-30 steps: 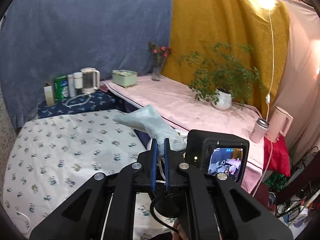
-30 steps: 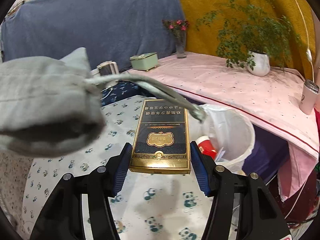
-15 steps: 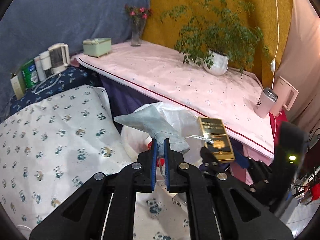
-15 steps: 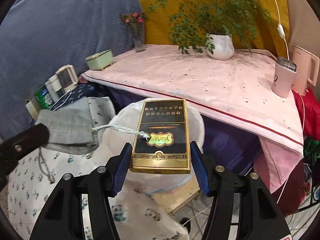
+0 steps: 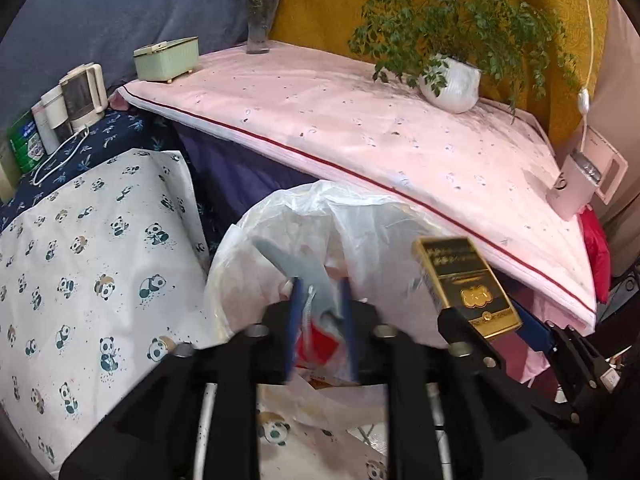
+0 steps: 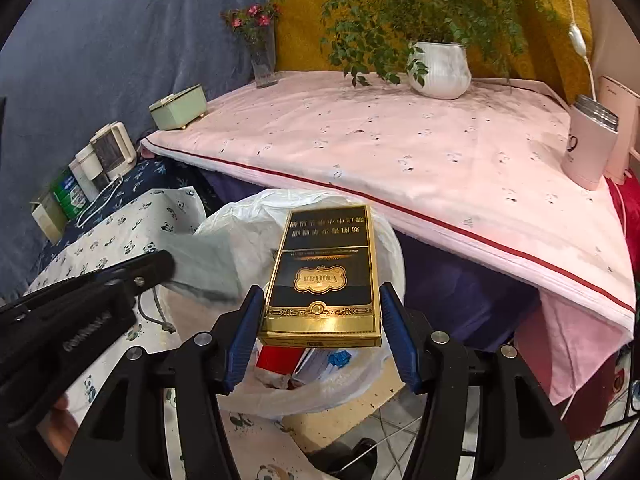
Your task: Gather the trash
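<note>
Trash is in both grippers, and both hang over the white plastic bag lining the round bin [image 6: 248,224]. The right gripper [image 6: 320,332] pinches a flat black and gold cardboard box [image 6: 324,276] between its two blue pads [image 6: 244,332]. The box pokes out in front of the fingers, right above the open mouth of the bag. Below it, inside the bag, lie a red packet [image 6: 276,360] and some crumpled paper.

The left gripper [image 5: 320,320] is blurry. Its blue pads [image 5: 294,320] look a little apart, and a soft grey cloth pouch [image 5: 296,268] sits between them. I cannot tell if it pinches the pouch or is letting go. The pouch has a thin cord [image 6: 160,316] that dangles down beside the bag's near edge.

I think the job is at the dropping step. Some things could go wrong. The two grippers are very close, so they could bump and knock the box off to the side. The box is wide and flat, so it could hit the bag's rim and slide onto the panda-print cloth [image 5: 80,280] to the left, or onto the tiled floor [image 6: 400,420] underneath. The cord could catch on a finger and leave the pouch hanging.
</note>
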`<state>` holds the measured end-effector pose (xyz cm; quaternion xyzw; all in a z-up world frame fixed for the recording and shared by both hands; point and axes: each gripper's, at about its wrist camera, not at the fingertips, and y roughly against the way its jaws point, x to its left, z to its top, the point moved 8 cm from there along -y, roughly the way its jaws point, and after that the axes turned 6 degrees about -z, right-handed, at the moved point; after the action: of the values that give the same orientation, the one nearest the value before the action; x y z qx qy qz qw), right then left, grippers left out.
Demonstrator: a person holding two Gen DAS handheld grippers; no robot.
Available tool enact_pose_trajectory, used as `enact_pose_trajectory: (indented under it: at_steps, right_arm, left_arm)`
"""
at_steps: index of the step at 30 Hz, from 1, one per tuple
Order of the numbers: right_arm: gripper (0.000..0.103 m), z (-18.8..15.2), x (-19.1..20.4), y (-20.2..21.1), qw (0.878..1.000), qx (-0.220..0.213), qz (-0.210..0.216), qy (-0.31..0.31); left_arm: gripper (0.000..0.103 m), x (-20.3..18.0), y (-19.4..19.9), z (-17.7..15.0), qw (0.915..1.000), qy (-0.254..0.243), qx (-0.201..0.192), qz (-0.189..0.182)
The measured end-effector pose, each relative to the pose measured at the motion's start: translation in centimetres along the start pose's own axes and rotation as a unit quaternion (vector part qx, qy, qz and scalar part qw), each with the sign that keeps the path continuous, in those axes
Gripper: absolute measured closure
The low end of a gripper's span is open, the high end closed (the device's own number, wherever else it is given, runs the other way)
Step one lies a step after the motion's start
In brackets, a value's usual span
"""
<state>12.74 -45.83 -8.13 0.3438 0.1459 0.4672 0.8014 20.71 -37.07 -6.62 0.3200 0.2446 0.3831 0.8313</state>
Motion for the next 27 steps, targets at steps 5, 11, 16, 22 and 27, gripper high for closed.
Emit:
enact_pose_trajectory:
  at_steps: [5,11,16,22,27]
  right_arm:
    - [0.043,0.3,0.6,-0.7,1.000,-0.002,0.000,-0.003]
    - [0.038,0.3,1.1,0.6,1.000,-0.008,0.003,0.004]
    - [0.036,-0.1,1.3,3.0,1.000,-0.016,0.002,0.005]
    - [0.035,-0.7,1.7,5.3,1.000,-0.019,0.000,0.014]
    - [0.035,-1.5,2.4,7.5,0.999,-0.022,-0.001,0.026]
  left_arm:
    - [0.036,1.2,0.2,0.4,0.9996,0.006,-0.018,0.018]
    - [0.030,2.0,1.9,0.3,0.9989,0.006,-0.029,0.035]
    - [0.029,2.3,4.2,-0.3,0.9983,0.010,-0.039,0.041]
    - [0.029,2.6,7.0,-1.4,0.9978,0.015,-0.049,0.042]
    - [0.029,3.3,9.1,-2.6,0.9972,0.023,-0.055,0.046]
